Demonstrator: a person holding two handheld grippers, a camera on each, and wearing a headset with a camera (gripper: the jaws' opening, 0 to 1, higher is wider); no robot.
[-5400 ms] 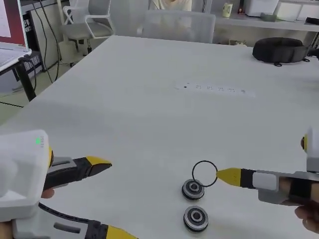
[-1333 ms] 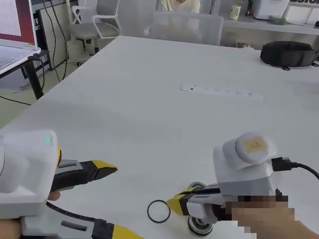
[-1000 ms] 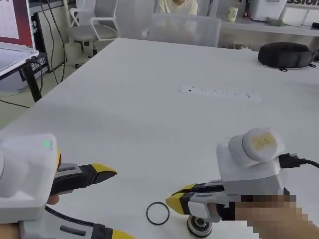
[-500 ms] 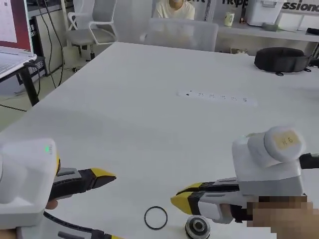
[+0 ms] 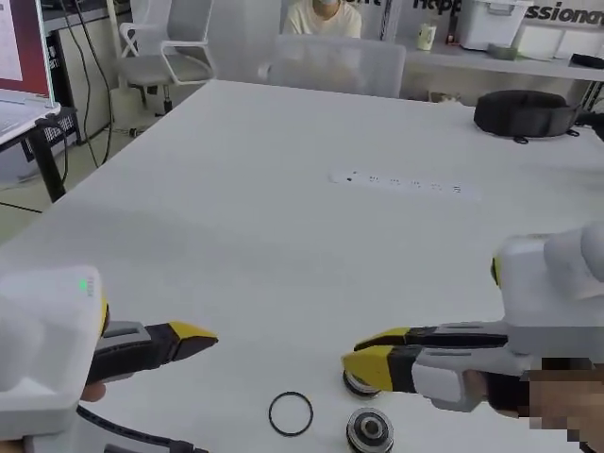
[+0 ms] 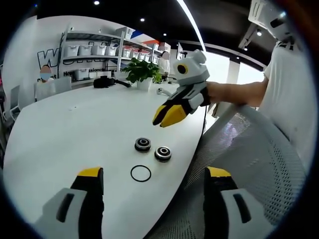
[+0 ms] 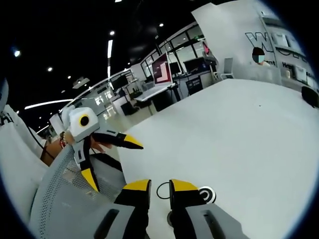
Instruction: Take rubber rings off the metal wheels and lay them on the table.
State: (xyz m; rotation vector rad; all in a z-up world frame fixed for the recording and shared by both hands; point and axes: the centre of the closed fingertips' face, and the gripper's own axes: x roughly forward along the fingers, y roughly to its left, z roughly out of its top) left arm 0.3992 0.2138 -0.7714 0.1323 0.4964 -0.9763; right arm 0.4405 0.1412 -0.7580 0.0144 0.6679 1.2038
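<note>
A thin black rubber ring (image 5: pixel 290 413) lies flat on the white table (image 5: pixel 283 217), loose. Right of it stand two small metal wheels with dark rims: one (image 5: pixel 369 429) in full view, the other (image 5: pixel 355 382) half hidden behind my right gripper (image 5: pixel 363 355). That gripper hovers just above the wheels, jaws a narrow gap apart and holding nothing. In the right gripper view the ring (image 7: pixel 162 190) shows beyond the gripper (image 7: pixel 159 185), with a wheel (image 7: pixel 205 194) beside it. My left gripper (image 6: pixel 154 172) stands wide open short of the ring (image 6: pixel 140 173) and both wheels (image 6: pixel 143 144) (image 6: pixel 163 154).
A white power strip (image 5: pixel 404 183) lies mid-table and a black bag (image 5: pixel 521 112) at the far right. Office chairs (image 5: pixel 330 64) stand at the far edge, where a person sits. A mesh chair back (image 6: pixel 249 164) is close to the near table edge.
My right gripper carried the ring from right of the wheels to their left, let it go on the table, then drew back right and up. The left gripper stayed put.
</note>
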